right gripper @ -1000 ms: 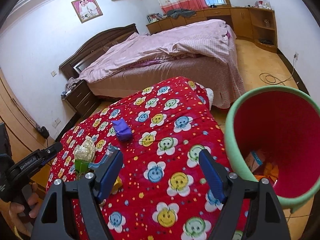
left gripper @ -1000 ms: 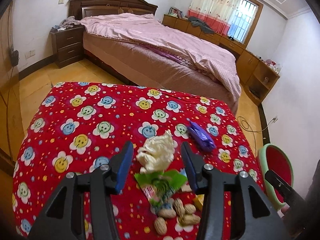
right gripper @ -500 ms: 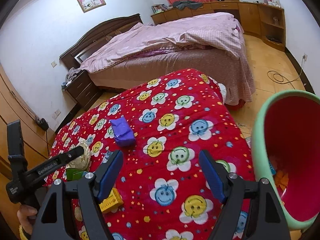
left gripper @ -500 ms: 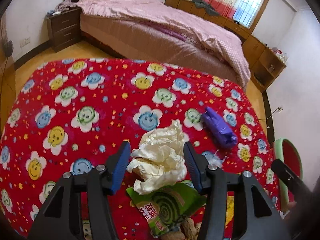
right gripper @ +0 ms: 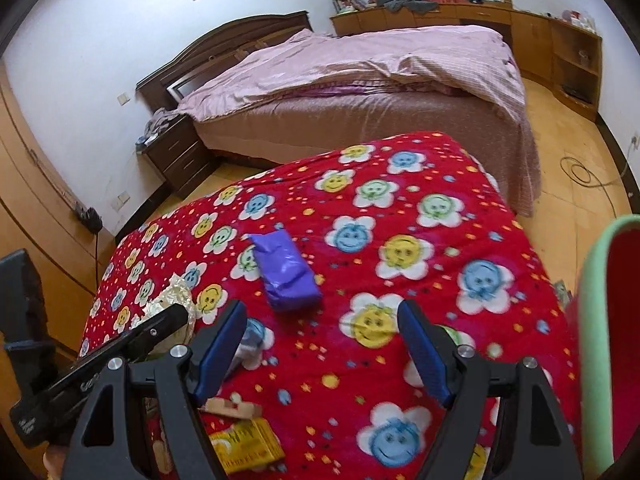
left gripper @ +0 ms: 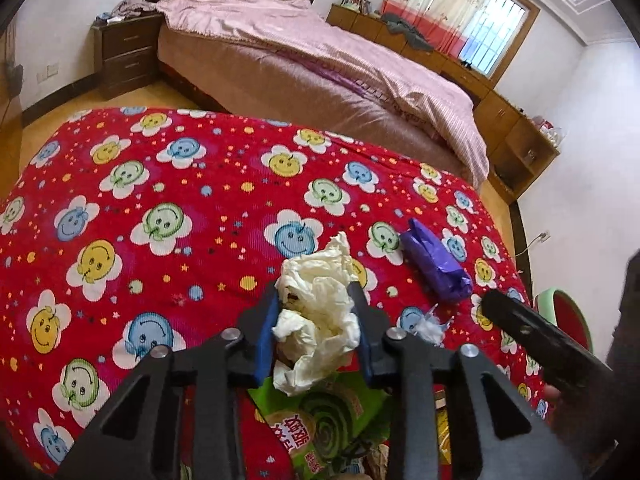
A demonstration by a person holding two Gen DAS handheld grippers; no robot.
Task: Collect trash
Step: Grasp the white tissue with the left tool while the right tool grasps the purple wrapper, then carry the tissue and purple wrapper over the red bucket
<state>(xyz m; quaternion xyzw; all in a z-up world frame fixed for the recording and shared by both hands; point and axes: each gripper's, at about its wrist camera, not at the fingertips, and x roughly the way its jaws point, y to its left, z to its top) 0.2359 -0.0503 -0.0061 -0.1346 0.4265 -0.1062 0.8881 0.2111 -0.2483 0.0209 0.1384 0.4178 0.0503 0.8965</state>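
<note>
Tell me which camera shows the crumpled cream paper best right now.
The left wrist view: the crumpled cream paper fills the middle of the frame, pinched in the left gripper. The right wrist view shows only a sliver of it at the left edge, mostly hidden behind the left gripper's body.

Pink-quilted bed (left gripper: 320, 60) (unmade) beside dark nightstand (left gripper: 124, 52).

Counted on the red cloth (left gripper: 168, 184): 1 crumpled cream paper wad (left gripper: 316, 312), 1 purple packet (right gripper: 286, 272), 1 green snack wrapper (left gripper: 320, 420), 1 yellow box (right gripper: 244, 446), 1 small clear plastic scrap (left gripper: 432, 326). Nearby: 1 bin (right gripper: 596, 320), 2 grippers, left (left gripper: 316, 328) & right (right gripper: 320, 352).
</note>
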